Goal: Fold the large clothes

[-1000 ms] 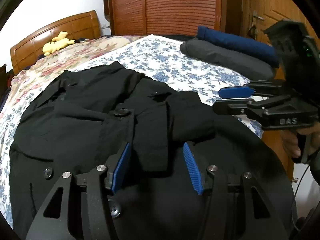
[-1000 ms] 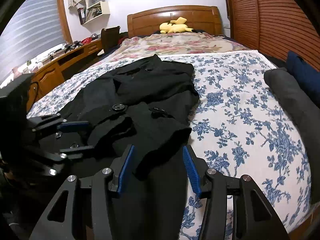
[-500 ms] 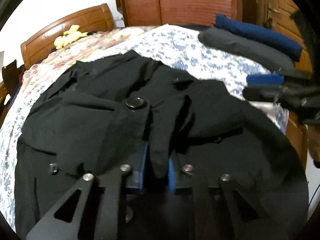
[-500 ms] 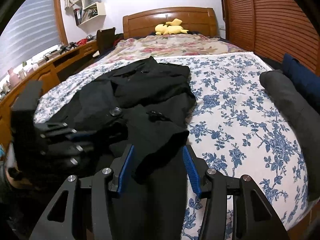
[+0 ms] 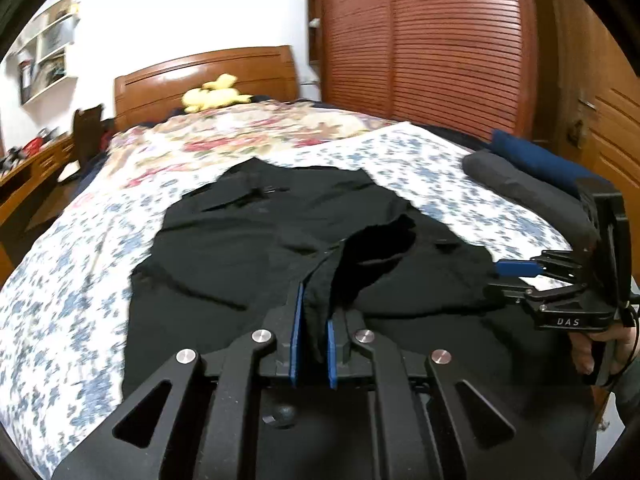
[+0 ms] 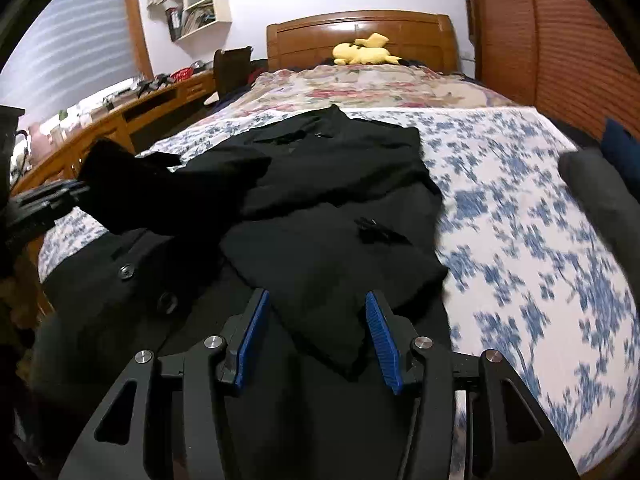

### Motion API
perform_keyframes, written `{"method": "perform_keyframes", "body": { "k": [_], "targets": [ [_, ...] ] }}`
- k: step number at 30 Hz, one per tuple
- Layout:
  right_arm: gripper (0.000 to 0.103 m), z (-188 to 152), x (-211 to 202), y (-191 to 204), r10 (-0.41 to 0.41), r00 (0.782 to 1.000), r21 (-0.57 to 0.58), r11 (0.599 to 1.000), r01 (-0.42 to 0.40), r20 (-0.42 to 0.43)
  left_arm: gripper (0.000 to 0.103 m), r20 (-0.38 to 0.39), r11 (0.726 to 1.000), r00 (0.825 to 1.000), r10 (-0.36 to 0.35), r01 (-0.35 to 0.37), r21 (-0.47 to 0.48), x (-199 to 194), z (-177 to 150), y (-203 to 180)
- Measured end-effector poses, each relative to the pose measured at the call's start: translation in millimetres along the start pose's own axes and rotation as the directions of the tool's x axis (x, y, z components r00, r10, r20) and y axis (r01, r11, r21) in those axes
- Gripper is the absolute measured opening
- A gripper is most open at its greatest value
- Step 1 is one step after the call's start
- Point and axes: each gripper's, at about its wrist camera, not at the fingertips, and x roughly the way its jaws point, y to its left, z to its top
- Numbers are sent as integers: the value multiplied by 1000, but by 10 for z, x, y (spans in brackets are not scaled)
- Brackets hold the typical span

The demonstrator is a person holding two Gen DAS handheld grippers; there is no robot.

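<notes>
A large black coat [image 5: 248, 248] lies spread on the bed [image 5: 60, 280], collar toward the headboard. My left gripper [image 5: 313, 336] is shut on the cuff of the coat's sleeve [image 5: 360, 252] and holds it raised above the coat. In the right wrist view the raised sleeve [image 6: 132, 196] hangs from the left gripper [image 6: 44, 200] at the left edge. My right gripper [image 6: 316, 334] is open over the other folded sleeve [image 6: 336, 272], which lies flat on the coat [image 6: 340, 168]. The right gripper also shows in the left wrist view [image 5: 508, 280], open at the right.
A grey roll [image 5: 528, 192] and a blue roll [image 5: 536, 160] of cloth lie on the bed's right edge. A yellow plush toy [image 6: 364, 54] sits by the headboard [image 6: 360, 36]. A wooden desk [image 6: 120, 120] runs along the left; a wardrobe [image 5: 424, 48] stands at the right.
My left gripper closed on the sleeve cuff, then lifted it up and to the left. My right gripper stayed open over the other sleeve.
</notes>
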Motion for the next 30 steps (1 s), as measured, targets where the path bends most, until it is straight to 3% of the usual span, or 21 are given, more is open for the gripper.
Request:
{"method": "perform_keyframes", "body": {
  "k": [3,9,19,22,28,29,30],
  "targets": [
    [51,101,100,59,-8,1000,-26,1000,8,15,11,-2,997,999,48,-48,-56,-11,-55,270],
    [51,196,294,124,-21,1000,-62,998,22,24,11,-19,986,997,78,-79,-147,25,-202,673],
    [51,220,773,144,-57,998,-88,995,54,-34,11,-55,974,991,118,-127,-190,-20,-464,925],
    [52,151,924,64,-20,998,-60,998,16,-67,11,-57,971,989,134,-143,-191,-95,-535,957],
    [53,108,952,10,1,1000,-43,999,-2,-22,12,-71,968,988,138,-150,-200,-232,-640,1062],
    [53,95,957,12,0,1000,-47,999,-1,-18,15,-72,969,988,135,-147,-201,-249,-645,1067],
    [53,93,964,6,4,1000,-46,999,-4,-14,29,-72,968,988,134,-146,-202,-268,-649,1067]
  ]
}}
